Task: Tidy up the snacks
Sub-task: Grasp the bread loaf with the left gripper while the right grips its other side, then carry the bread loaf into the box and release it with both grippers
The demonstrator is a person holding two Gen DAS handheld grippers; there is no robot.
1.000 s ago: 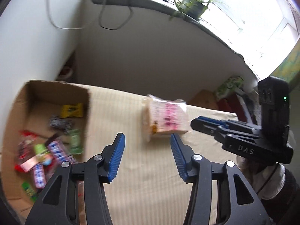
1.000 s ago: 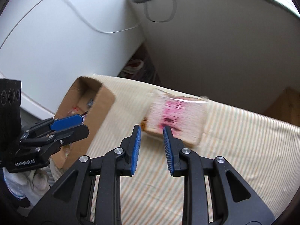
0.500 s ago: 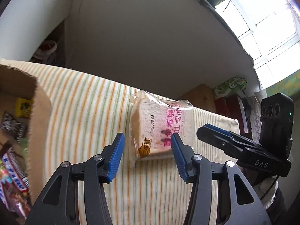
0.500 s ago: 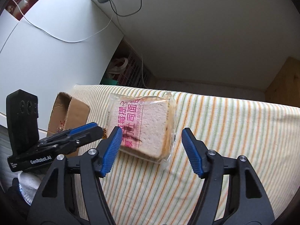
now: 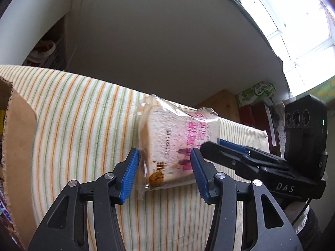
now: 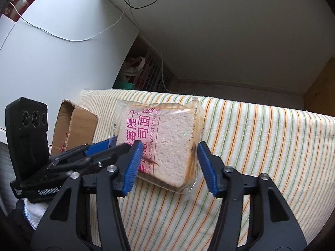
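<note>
**Two hand-held grippers closing in on a packet of toast bread**

Since a second ago both hand-held grippers have come down toward the bread packet [image 5: 177, 146], which now fills the middle of each view instead of lying farther off on the striped cloth [image 5: 83, 113].

The packet, clear wrap with pink lettering over thick white slices, lies flat on the cloth. Its near edge sits between the blue pads of the left hand-held gripper [image 5: 165, 167]; in the right wrist view its near corner lies between the pads of the right hand-held gripper [image 6: 167, 163].

An open cardboard box [image 6: 74, 129] stands on the cloth to the left of the packet, well clear of it. The two tools crowd each other: the right one's fingers reach in just beside the left one's right pad, over the packet's right side.

The left jaws stand part open and grasp nothing. The right jaws, having just been closing from a wider spread, also stand apart with the packet between them; whether a pad grazes the wrap cannot be told, but no squeeze shows.
</note>
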